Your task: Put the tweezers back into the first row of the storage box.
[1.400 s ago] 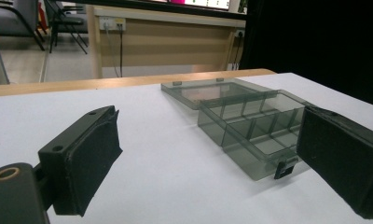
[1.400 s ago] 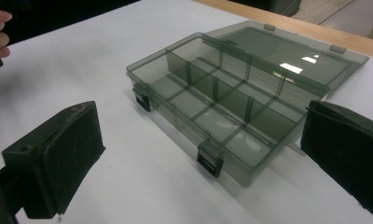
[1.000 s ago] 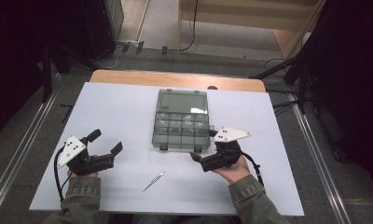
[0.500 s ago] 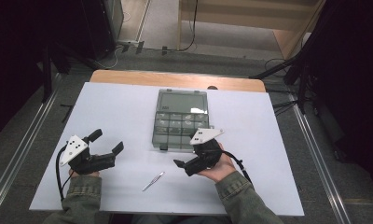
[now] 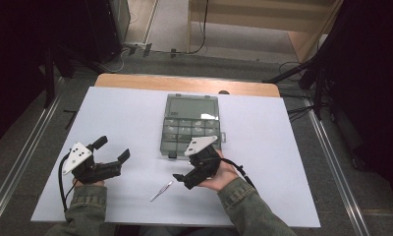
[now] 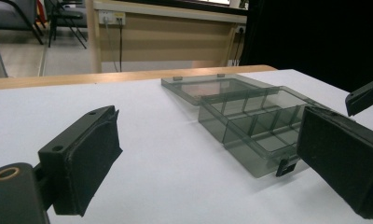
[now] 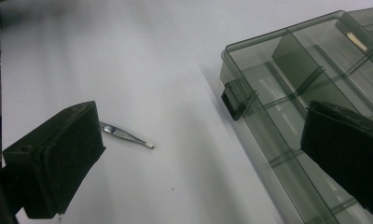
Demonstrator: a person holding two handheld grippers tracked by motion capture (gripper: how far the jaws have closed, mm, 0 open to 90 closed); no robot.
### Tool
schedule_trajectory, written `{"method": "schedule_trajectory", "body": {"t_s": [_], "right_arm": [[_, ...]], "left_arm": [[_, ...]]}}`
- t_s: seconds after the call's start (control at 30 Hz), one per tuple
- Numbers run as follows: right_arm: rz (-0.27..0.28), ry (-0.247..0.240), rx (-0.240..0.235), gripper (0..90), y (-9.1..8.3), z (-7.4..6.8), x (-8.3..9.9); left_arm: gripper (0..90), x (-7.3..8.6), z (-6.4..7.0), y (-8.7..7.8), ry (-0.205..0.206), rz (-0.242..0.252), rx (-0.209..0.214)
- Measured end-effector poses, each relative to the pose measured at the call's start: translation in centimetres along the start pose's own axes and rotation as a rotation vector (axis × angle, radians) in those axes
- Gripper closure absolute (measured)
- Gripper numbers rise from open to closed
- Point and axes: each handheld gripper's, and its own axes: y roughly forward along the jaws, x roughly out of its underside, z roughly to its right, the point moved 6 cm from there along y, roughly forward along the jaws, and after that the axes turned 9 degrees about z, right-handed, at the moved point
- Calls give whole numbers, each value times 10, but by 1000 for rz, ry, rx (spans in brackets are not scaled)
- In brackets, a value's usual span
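The right gripper (image 5: 182,180) hangs low over the white bench (image 5: 293,162), tipped down toward the person's left, with its jaws spread wide and nothing between them. In the right gripper view the tweezers (image 7: 126,134) lie flat on the bench just beyond the gripper's left-hand pad, one end hidden behind that pad and the bright tip pointing into the gap between the jaws; gripper and tweezers are near but not touching. From the high view the tweezers (image 5: 161,191) sit just beside the gripper, on the side toward the person's left and slightly nearer the bench's front edge. Behind the right gripper lies the smoky clear compartment box (image 5: 190,129), lid laid open flat at its far side, its front latch (image 7: 233,99) facing the gripper. The left gripper (image 5: 116,150) rests well apart at the bench's left, jaws also spread and empty, aimed toward the box (image 6: 254,126).
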Motion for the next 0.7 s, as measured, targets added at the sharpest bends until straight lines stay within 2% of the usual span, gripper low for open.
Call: {"method": "schedule_trajectory", "body": {"t_s": [0.53, 0.7], "right_arm": [[-96, -82, -72, 9, 21, -16, -6], [-159, -143, -97, 34, 28, -20, -3]], "left_arm": [[57, 0, 0, 1, -5, -1, 2], [57, 1, 0, 1, -5, -5, 6]]}}
